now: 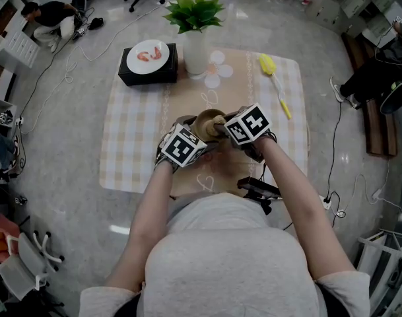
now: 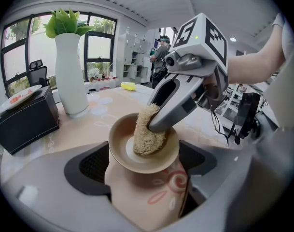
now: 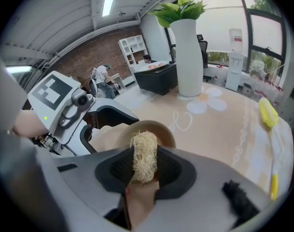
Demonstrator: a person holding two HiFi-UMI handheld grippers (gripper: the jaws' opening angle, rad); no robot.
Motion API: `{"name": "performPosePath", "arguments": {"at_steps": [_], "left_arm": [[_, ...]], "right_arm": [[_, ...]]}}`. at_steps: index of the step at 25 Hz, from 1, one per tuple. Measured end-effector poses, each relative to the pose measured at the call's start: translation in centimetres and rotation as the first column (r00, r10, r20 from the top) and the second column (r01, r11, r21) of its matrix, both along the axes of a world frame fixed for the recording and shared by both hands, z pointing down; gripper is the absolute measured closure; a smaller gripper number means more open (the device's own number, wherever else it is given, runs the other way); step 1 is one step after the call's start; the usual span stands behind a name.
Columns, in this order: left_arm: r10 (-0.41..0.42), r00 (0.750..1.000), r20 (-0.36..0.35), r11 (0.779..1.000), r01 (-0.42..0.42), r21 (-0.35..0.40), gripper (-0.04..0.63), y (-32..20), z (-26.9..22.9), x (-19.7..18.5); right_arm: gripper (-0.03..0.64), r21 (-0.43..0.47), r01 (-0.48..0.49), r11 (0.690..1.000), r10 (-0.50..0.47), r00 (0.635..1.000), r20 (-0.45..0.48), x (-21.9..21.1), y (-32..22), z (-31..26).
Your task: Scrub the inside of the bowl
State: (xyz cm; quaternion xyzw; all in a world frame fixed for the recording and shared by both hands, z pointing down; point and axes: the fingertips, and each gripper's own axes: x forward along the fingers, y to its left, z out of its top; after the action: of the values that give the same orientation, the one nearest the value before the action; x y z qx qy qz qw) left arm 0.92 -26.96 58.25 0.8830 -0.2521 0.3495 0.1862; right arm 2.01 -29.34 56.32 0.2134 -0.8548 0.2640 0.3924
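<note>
Tan bowl (image 1: pixel 208 123) sits between our two claws in the head view, over the near middle of the checked worktop (image 1: pixel 131 150), with the left claw (image 1: pixel 198 137) at its side and the right claw (image 1: pixel 222 129) at its mouth.

From the left gripper view, our left claw is clamped on the bowl's body. The mouth tilts up and away towards the right claw, whose loofah (image 2: pixel 147 132) presses into the well.

From the right gripper view, the right claw is closed on the loofah, whose long axis runs along the jaws, nose into the bowl. We judge scrubbing is in hand. Next we need to circle the loofah round the inner wall while the left grip holds firm.
</note>
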Motion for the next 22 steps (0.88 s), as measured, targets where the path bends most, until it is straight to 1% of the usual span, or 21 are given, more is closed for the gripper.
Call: {"name": "performPosePath", "arguments": {"at_steps": [5,10,12,14,17,19,22], "left_arm": [[-0.003,1.000,0.003,1.000,0.003,0.003,0.129,0.0,0.0,0.0],[-0.006,1.000,0.006,1.000,0.006,0.028,0.126,-0.1,-0.3,0.0],[-0.016,1.000,-0.010,0.999,0.017,0.050,0.121,-0.3,-0.8,-0.1],[-0.030,0.999,-0.041,0.997,0.032,0.066,0.118,-0.5,-1.5,-0.1],[-0.035,0.996,-0.079,0.997,0.040,0.069,0.118,-0.6,-2.2,-0.3],[-0.030,0.995,-0.090,0.997,0.036,0.064,0.117,-0.4,-2.3,-0.3],[-0.020,0.996,-0.082,0.997,0.026,0.073,0.118,0.0,-2.3,-0.2]], "right_arm": [[0.512,-0.025,0.033,0.999,-0.032,0.999,0.017,-0.4,1.2,0.0],[0.512,-0.004,0.069,0.998,-0.069,0.998,0.011,-0.9,1.8,-0.3],[0.512,-0.005,0.067,0.998,-0.067,0.997,0.028,-1.1,1.8,-0.4],[0.512,-0.004,0.062,0.998,-0.062,0.997,0.050,-1.2,1.8,-0.7],[0.511,0.000,0.048,0.999,-0.048,0.996,0.081,-1.3,1.5,-1.1],[0.511,0.003,0.031,1.000,-0.031,0.995,0.093,-1.1,1.3,-1.4],[0.511,0.021,0.003,1.000,-0.005,0.994,0.109,-0.8,0.9,-2.1]]}}
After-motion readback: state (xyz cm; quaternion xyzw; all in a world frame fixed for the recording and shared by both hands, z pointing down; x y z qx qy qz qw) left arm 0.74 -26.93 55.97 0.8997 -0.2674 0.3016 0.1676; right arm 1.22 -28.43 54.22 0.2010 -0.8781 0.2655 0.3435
